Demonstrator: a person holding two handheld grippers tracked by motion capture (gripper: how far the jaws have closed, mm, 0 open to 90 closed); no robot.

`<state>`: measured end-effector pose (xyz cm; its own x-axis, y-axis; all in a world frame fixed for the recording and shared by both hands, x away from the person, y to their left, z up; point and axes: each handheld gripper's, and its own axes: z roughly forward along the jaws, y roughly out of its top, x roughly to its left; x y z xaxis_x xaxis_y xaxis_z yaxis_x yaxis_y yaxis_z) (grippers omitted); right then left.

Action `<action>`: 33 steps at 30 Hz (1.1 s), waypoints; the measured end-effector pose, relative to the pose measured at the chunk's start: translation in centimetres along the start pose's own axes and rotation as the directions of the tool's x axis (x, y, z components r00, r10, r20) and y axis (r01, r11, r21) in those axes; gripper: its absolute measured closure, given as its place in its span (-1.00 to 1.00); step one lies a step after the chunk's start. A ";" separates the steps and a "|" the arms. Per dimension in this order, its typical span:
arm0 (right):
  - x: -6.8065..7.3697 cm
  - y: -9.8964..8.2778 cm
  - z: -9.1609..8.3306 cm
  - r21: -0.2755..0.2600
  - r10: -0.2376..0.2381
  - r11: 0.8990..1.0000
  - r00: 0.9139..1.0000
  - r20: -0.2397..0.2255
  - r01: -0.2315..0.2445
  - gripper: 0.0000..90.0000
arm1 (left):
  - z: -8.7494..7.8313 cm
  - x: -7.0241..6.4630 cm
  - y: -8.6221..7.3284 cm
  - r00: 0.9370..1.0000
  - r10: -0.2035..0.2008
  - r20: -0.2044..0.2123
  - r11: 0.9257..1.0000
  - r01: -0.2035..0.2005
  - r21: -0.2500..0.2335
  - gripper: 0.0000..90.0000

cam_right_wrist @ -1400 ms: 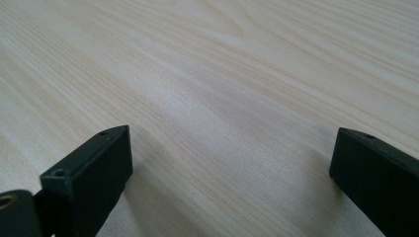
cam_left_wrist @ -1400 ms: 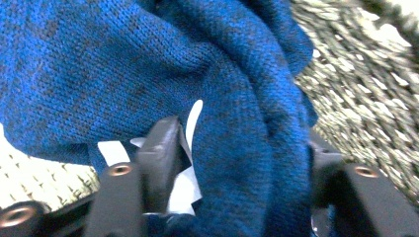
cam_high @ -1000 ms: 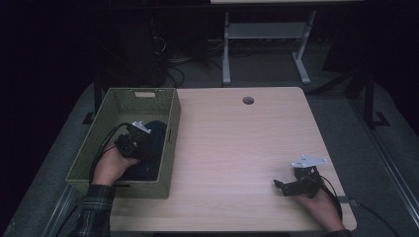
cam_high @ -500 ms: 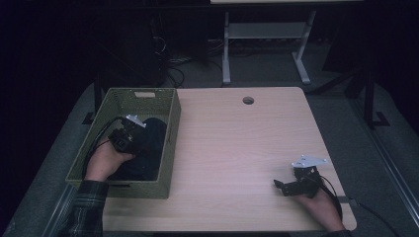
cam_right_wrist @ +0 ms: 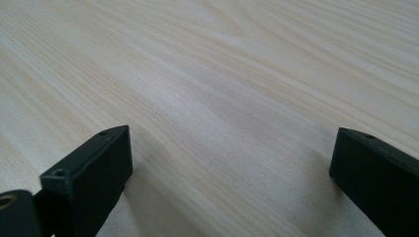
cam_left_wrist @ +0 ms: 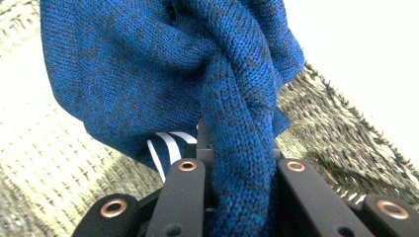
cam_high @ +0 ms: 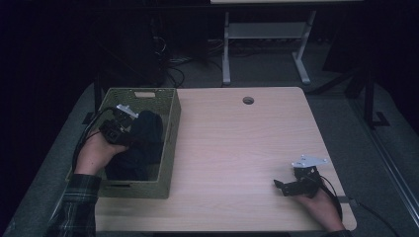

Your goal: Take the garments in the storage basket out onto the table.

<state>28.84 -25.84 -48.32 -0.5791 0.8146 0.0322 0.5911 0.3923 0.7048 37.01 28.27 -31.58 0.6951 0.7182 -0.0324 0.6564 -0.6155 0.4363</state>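
Observation:
A blue knitted garment hangs bunched and twisted in front of my left gripper, which is shut on a thick fold of it. From above the garment looks dark and sits partly lifted inside the green woven basket at the table's left, with my left gripper pushed into it from the left. A bit of white-striped dark fabric peeks out below the knit. My right gripper rests low on the wooden table at the front right, open with bare wood between its jaws.
The basket's woven walls surround the cloth closely. A round cable hole lies near the table's far edge. Behind the table stands a white metal frame on a dark floor with cables.
My left hand has risen and shifted toward the basket's left side, pulling the dark garment up with it. The right hand has not moved.

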 end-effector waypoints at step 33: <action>0.0 0.0 0.0 0.000 0.001 1.000 1.000 0.000 -0.001 -0.95 | -6.8 0.2 2.9 0.998 0.017 -0.057 0.996 -0.022 -0.092 0.77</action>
<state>28.83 -25.83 -48.32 -0.5787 0.8149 0.0327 0.5915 0.3917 0.7048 37.07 28.85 -24.20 0.6881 0.7252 0.0261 0.6113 -0.5987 0.5176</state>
